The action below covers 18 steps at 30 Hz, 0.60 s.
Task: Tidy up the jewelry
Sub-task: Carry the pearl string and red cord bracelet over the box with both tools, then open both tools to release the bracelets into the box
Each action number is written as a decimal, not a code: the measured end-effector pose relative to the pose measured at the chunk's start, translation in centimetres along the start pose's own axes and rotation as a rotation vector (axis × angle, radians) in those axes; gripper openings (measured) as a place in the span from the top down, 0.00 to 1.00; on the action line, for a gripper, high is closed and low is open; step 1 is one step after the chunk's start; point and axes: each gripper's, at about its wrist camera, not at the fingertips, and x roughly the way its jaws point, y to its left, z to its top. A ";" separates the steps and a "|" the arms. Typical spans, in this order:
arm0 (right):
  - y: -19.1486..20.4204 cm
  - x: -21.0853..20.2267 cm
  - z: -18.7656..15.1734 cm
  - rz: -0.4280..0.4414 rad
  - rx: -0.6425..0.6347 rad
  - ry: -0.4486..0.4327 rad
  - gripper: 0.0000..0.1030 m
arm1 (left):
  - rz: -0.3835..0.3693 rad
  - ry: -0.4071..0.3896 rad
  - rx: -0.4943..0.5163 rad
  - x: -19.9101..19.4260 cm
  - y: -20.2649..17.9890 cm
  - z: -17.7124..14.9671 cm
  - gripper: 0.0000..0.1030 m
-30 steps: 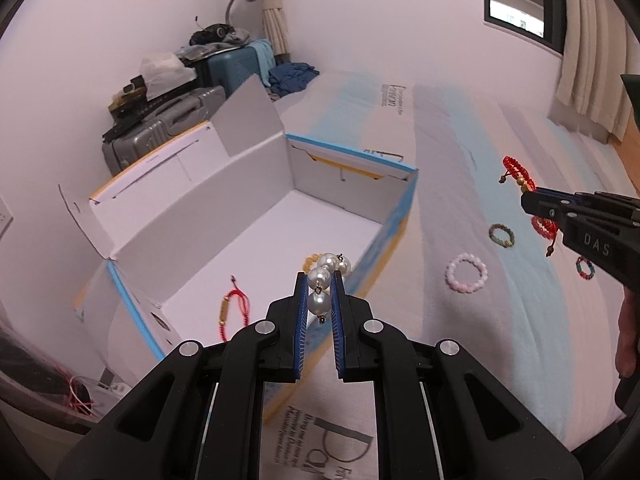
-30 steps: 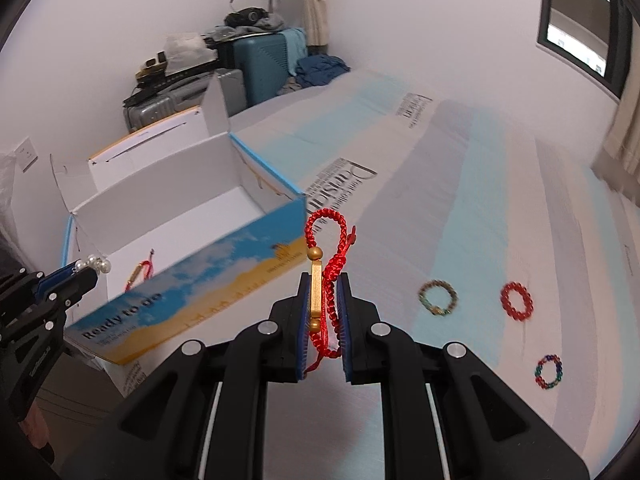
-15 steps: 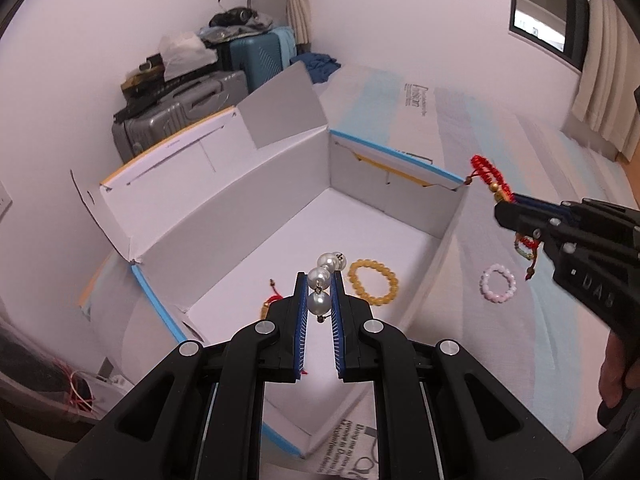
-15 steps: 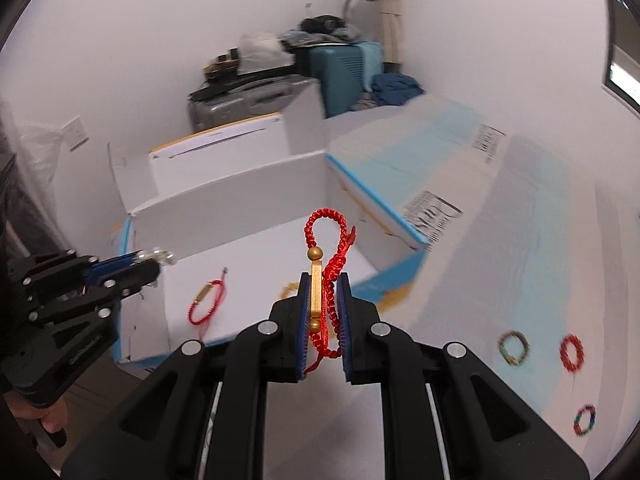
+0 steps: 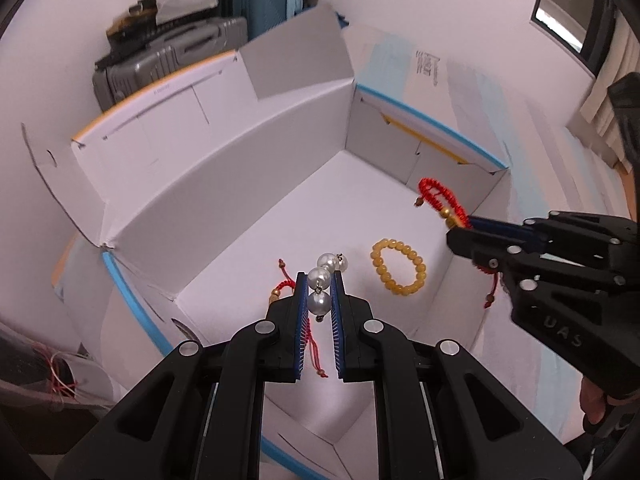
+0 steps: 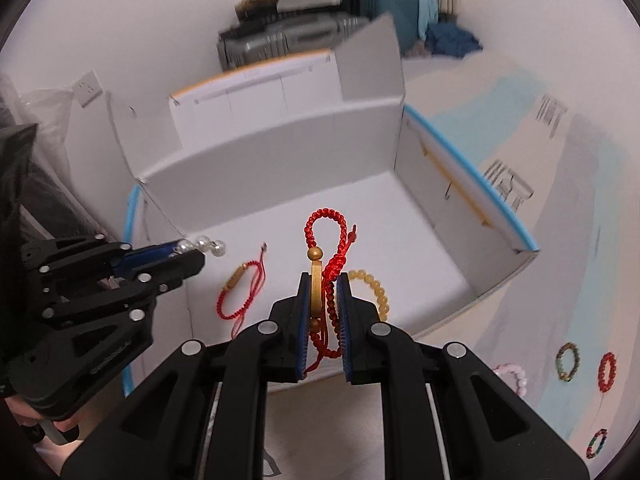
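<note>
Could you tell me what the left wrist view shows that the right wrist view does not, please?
Only the left wrist view shows a dark window and the left hand-held gripper from behind, shut on a pearl strand.

Only the right wrist view shows loose bead bracelets on the bed: pink, olive, red and multicolour, plus a wall socket.

Both show the open white box, the yellow bead bracelet and a thin red cord bracelet inside it, and the right hand-held gripper shut on a red braided bracelet.
</note>
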 end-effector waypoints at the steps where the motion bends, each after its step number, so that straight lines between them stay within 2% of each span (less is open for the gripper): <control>1: 0.0 0.6 0.1 0.004 0.003 0.022 0.89 | 0.002 0.019 0.000 0.6 0.2 0.1 0.90; 9: 0.1 5.3 0.8 0.000 0.014 0.171 0.89 | -0.028 0.157 0.013 4.2 1.0 0.2 0.90; 18: 0.2 8.9 1.3 -0.023 0.012 0.308 0.89 | -0.019 0.319 0.059 7.7 1.4 0.5 0.90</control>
